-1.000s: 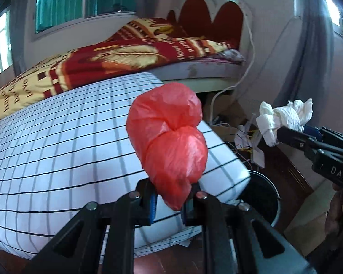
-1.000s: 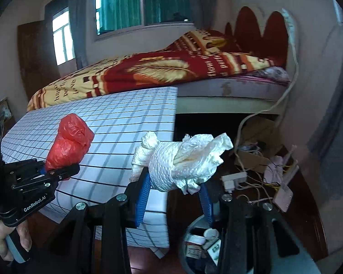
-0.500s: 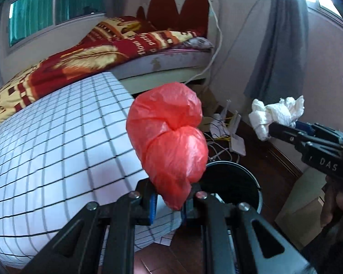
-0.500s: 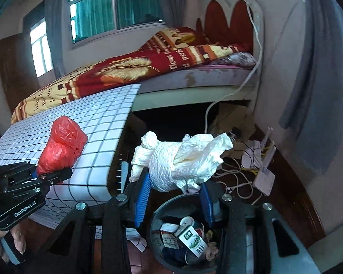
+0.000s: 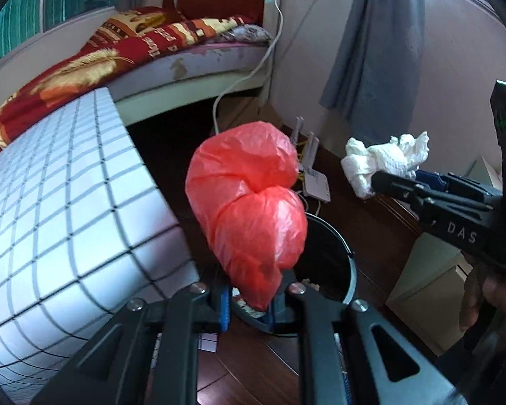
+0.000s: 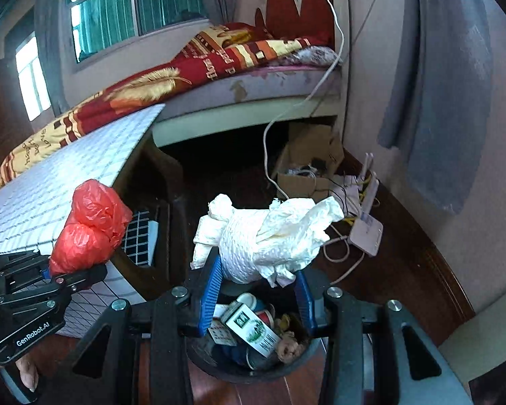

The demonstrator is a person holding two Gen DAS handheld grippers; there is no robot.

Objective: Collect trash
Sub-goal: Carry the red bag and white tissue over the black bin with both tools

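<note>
The red plastic bag (image 5: 249,209) — glossy, crinkled, knotted into two lobes — stands lengthwise up out of the left gripper (image 5: 253,298), whose jaws are pinched tight on its lower tip. The white paper wad (image 6: 270,236), embossed and ragged, lies crosswise in the right gripper (image 6: 258,290), clamped between blue pads — directly above the black trash bin (image 6: 226,366) of cartons.
</note>
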